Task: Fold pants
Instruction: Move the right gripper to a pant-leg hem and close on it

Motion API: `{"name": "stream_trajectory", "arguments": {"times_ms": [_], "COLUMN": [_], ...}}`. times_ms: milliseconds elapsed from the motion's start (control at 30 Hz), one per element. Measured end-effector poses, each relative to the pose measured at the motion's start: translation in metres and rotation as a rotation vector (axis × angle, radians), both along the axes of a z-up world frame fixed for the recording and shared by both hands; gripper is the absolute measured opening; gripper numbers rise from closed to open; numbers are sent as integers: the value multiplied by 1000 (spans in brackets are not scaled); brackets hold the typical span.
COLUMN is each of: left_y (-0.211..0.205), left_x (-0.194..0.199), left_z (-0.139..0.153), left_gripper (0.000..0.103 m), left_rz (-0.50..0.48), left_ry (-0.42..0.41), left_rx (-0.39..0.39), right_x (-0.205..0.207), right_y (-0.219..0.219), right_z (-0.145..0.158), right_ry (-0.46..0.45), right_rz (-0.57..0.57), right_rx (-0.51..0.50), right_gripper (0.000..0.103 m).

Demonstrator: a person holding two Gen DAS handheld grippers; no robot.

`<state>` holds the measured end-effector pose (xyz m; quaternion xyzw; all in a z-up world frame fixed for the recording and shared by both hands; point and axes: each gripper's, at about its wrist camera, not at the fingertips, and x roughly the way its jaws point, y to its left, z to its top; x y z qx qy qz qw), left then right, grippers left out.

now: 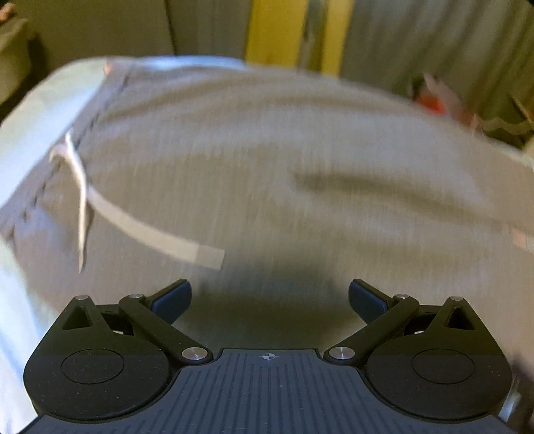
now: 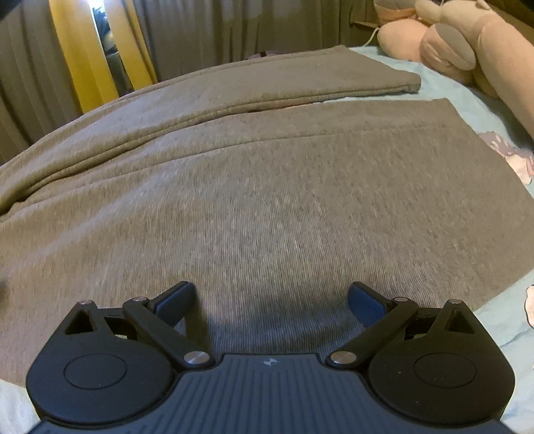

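Note:
Grey sweatpants (image 1: pixel 267 160) lie spread flat on a light blue bed sheet (image 1: pixel 30 110). In the blurred left wrist view I see the waistband end with a pale drawstring (image 1: pixel 147 230) at the left. My left gripper (image 1: pixel 269 293) is open and empty, just above the fabric near the waist. In the right wrist view the two pant legs (image 2: pixel 267 187) run away from me, the far leg (image 2: pixel 300 76) lying apart with its hem to the right. My right gripper (image 2: pixel 270 295) is open and empty over the near leg.
A pink plush toy (image 2: pixel 467 43) lies on the sheet (image 2: pixel 467 100) at the far right. Grey curtains (image 2: pixel 233 30) and a yellow post (image 2: pixel 80 56) stand behind the bed. Red and white clutter (image 1: pixel 437 96) sits past the bed's far right edge.

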<state>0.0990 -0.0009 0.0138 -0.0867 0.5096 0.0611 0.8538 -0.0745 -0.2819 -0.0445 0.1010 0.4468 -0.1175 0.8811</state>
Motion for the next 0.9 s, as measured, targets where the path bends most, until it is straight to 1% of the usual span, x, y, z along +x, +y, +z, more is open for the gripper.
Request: {"name": "stream_trajectory", "arguments": {"times_ms": [67,133,167,233,267,300,333,400,467,533,567,633,700,767,833,867,900], "left_y": [-3,-2,0,7,12,18,22,32,40,50,54,58,60,59,58,57,56], "left_x": [27,52,62,75,79,81,82,87,97,107,107,111,116,116,119,119,119], "left_z": [4,1,-4,-21,-31,-41,-47,-54,-56,-59,-62,-72,-81,-87,-90,-90,-90], "left_gripper": [103,103,103,103,103,103,103,103,103,103,103,103,103,103,103,103,103], "left_rz": [73,170,202,236,248,284,323,370,399,423,434,445,439,439,440,443,445], "left_ry": [-68,-119,-139,-157,-163,-179,-197,-261,-266,-288,-306,-325,-318,-347,-354,-359,-362], "left_rx": [9,21,15,12,26,63,99,150,193,249,273,303,304,327,340,343,345], "right_x": [2,7,11,19,25,33,43,73,111,156,180,230,277,319,355,369,383], "right_y": [3,1,-1,-8,-13,-20,-27,-42,-53,-59,-61,-65,-69,-75,-84,-87,-90], "right_z": [-1,2,4,10,15,20,25,35,41,45,45,45,42,35,29,26,24], "right_ry": [1,12,24,17,2,-21,-46,-96,-122,-140,-144,-145,-154,-140,-130,-127,-121], "right_rz": [4,8,13,19,10,-4,-20,-62,-100,-122,-132,-161,-189,-248,-324,-351,-381], "right_rx": [-21,-16,-10,0,12,31,49,90,117,122,119,126,139,143,169,178,183], "right_gripper": [99,99,99,99,99,98,95,88,78,57,55,53,54,54,55,56,63]}}
